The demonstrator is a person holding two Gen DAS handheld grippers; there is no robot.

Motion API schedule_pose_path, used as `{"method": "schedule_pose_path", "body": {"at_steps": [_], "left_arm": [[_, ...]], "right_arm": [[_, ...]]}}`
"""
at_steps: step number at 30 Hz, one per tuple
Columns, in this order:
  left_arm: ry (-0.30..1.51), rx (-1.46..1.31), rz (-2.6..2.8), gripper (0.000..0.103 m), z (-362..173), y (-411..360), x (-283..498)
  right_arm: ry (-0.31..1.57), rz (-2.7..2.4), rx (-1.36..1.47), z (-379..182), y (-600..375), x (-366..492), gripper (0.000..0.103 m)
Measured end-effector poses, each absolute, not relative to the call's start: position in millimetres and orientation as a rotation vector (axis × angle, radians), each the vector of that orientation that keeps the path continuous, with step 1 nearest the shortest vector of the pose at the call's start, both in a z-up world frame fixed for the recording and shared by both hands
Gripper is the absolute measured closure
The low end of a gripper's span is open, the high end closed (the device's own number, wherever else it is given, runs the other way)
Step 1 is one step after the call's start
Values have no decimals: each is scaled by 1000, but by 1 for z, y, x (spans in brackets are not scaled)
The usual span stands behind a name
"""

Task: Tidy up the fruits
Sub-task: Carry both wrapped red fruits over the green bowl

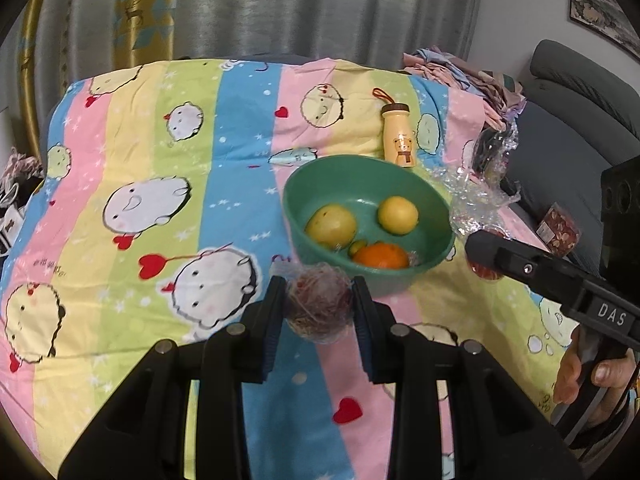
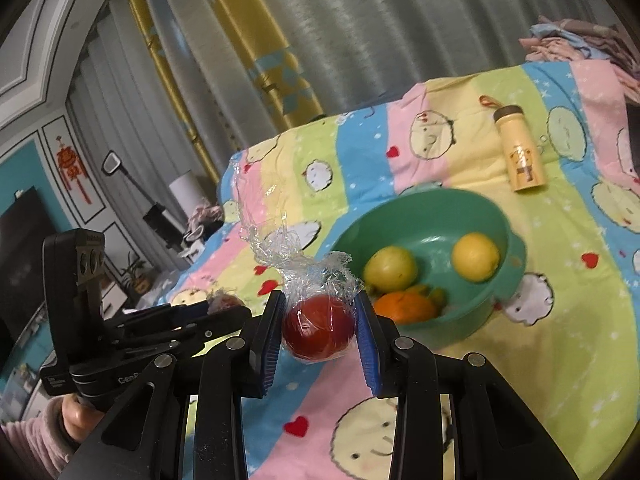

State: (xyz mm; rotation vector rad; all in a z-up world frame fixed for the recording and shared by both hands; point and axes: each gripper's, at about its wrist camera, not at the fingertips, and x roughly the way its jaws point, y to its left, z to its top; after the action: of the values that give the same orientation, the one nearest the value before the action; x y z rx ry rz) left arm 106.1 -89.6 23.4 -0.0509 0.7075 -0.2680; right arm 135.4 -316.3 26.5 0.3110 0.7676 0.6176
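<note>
Left wrist view, from left to right: the striped cartoon bedsheet (image 1: 160, 184) covers the surface, and low in the middle the left gripper (image 1: 319, 304) is clamped on a dark reddish fruit in a foam net (image 1: 318, 306), its two pads pressing the fruit's sides. The fruit sits right at the fingertips, raised off the sheet, just short of the near rim of the green bowl (image 1: 304, 184). Inside the bowl lie a yellow-green pear (image 1: 331, 222), a yellow lemon (image 1: 398, 215) and an orange (image 1: 381, 257), with a small green fruit (image 1: 357, 247) touching the orange. Behind the bowl a yellow bear bottle (image 1: 398, 136) stands upright; crumpled clear plastic (image 1: 476, 192) lies to the bowl's right. At the far right a hand (image 1: 592, 376) carries the right gripper, seen side-on.

Right wrist view, left to right: the left gripper's body and a pink sleeve (image 2: 28, 444) sit at the left edge. In the middle the right gripper (image 2: 320, 322) is closed on a red apple wrapped in clear film (image 2: 318, 330), held between both blue pads, loose film trailing upward. The apple hangs above the sheet, just left of the bowl's near rim, well apart from the bottle.
</note>
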Motion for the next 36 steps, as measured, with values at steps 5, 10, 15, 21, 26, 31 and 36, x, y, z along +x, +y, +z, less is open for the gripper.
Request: {"method": "schedule_pose_path", "body": {"at_steps": [5, 10, 15, 21, 26, 31, 36], "left_arm": [[710, -29, -276, 70, 26, -107, 129], [719, 2, -268, 70, 26, -122, 153], [735, 56, -267, 70, 23, -138, 173], [761, 89, -272, 70, 18, -150, 189], [783, 132, -272, 70, 12, -162, 199], [813, 160, -264, 70, 6, -168, 210], [841, 189, -258, 70, 3, -174, 218]], "right_arm": [[769, 559, 294, 23, -324, 155, 67], [781, 513, 269, 18, -330, 173, 67], [800, 481, 271, 9, -336, 191, 67], [814, 447, 259, 3, -342, 204, 67], [848, 421, 253, -7, -345, 215, 67], [867, 395, 234, -14, -346, 221, 67], [872, 370, 209, -17, -347, 224, 67]]}}
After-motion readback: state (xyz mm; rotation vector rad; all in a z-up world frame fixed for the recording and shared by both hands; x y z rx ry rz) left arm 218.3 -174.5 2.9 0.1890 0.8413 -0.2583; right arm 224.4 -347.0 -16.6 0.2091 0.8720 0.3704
